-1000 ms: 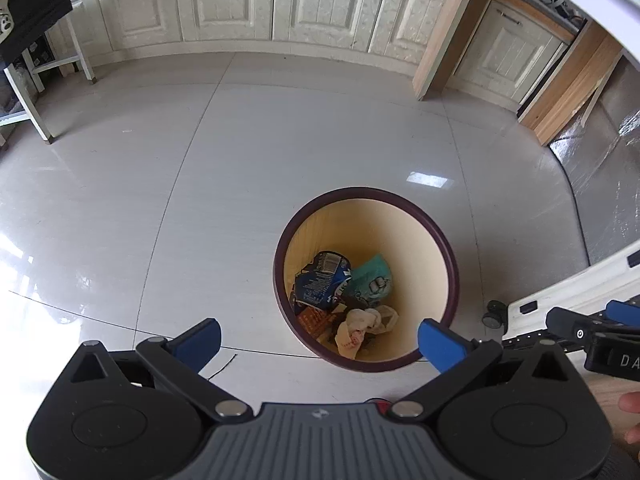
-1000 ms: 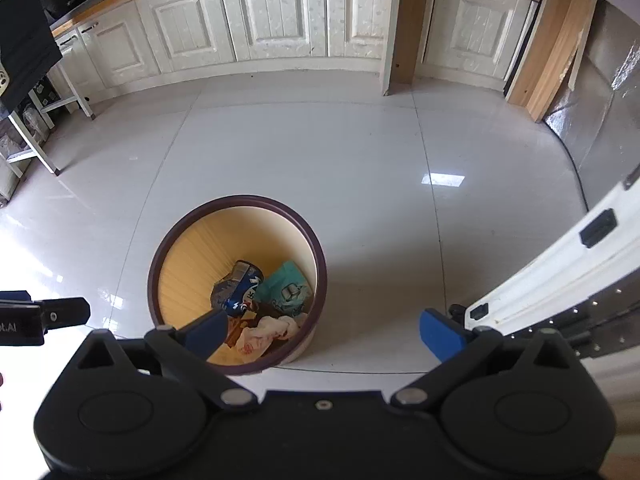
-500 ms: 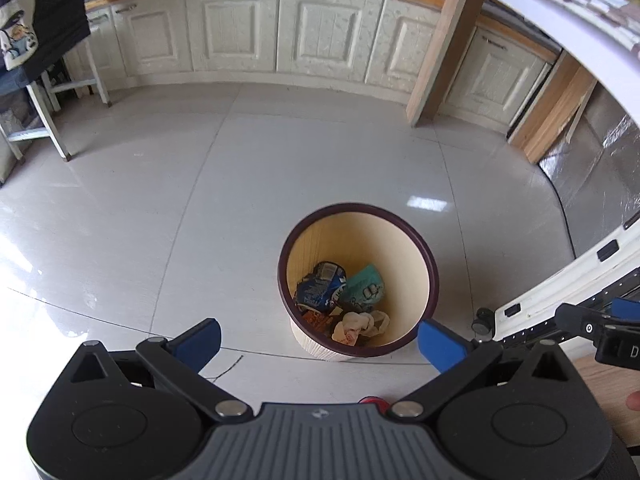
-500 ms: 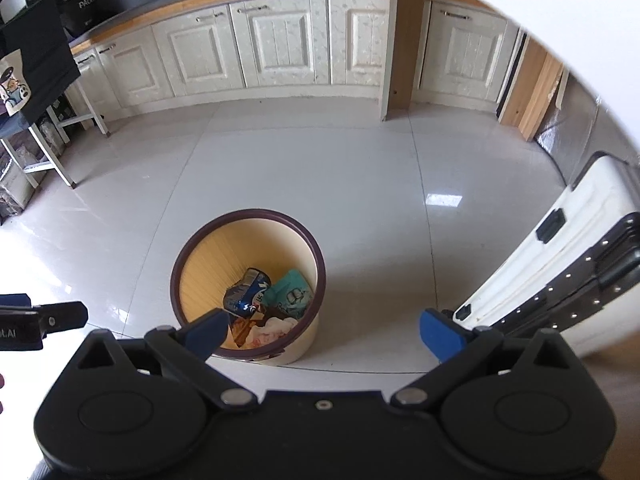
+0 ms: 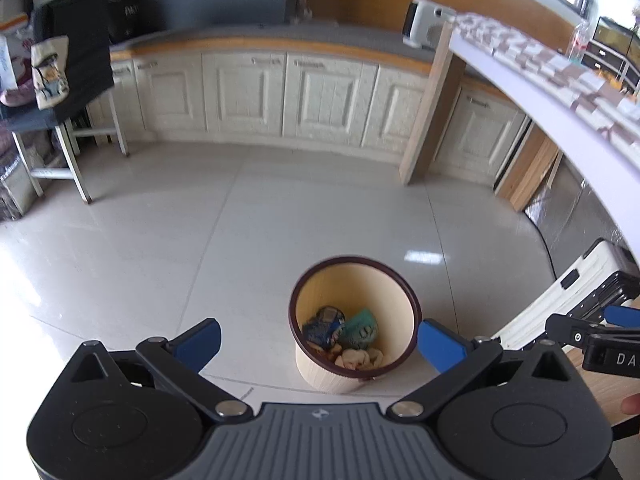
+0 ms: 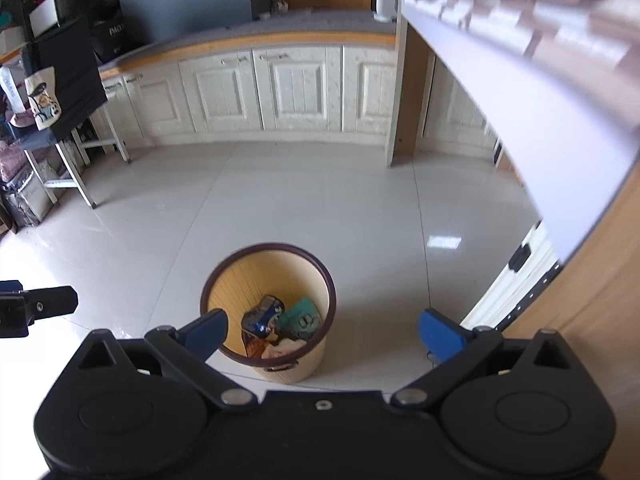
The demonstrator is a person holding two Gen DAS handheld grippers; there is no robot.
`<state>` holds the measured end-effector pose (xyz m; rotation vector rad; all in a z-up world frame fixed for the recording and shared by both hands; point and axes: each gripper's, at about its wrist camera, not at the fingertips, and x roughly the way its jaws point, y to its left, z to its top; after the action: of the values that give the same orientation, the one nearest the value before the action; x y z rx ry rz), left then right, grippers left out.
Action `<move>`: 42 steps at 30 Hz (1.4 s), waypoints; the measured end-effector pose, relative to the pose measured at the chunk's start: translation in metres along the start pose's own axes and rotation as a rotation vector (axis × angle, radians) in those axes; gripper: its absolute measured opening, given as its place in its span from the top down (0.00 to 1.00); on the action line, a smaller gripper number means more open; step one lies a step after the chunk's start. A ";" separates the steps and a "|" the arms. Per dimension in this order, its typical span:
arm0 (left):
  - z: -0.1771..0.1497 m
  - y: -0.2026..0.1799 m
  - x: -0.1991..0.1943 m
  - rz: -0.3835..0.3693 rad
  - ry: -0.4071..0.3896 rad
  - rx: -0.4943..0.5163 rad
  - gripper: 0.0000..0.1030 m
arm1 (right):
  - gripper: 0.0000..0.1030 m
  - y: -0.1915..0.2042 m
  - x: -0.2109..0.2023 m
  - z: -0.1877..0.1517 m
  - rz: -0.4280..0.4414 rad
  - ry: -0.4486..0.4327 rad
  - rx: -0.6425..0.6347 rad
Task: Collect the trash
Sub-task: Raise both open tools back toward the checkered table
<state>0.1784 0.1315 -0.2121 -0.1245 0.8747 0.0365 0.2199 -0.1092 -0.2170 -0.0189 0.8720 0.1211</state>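
From the left wrist, the left hand-held gripper has risen well away from the floor since a second ago: the bin that then filled the lower middle of the view now looks small, and the cabinets and a raised surface along the right have come into sight. Its blue fingertips are spread wide with nothing between them. The trash sits at the bottom of the bin — a blue wrapper, a teal packet beside it and crumpled pale paper nearest the camera. The white suitcase stands near the bin on its right, and the other gripper's tip shows at the right edge.

From the right wrist the same pulling-back reads: the right hand-held gripper is also released and empty, its left blue fingertip overlapping the rim of the bin only in the picture (it is high above it). The blue wrapper and teal packet lie inside as before.

Judging by this, the drop is done and both grippers are lifting clear — the floor around the bin shows no loose trash, so either the task is near its end or more waits on the surface above, which is too blurred to tell.
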 end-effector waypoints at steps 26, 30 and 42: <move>0.036 -0.059 -0.158 -0.100 -0.394 0.083 0.00 | 0.00 -0.024 -0.216 0.030 0.069 -0.453 -0.109; 0.046 -0.082 -0.172 -0.144 -0.444 0.117 0.00 | 0.00 -0.046 -0.249 0.037 0.038 -0.522 -0.142; 0.105 -0.173 -0.172 -0.286 -0.555 0.238 0.00 | 0.00 -0.141 -0.302 0.082 -0.074 -0.556 -0.211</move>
<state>0.1627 -0.0239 0.0023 -0.0123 0.2971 -0.2887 0.1064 -0.2734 0.0622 -0.2053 0.3002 0.1401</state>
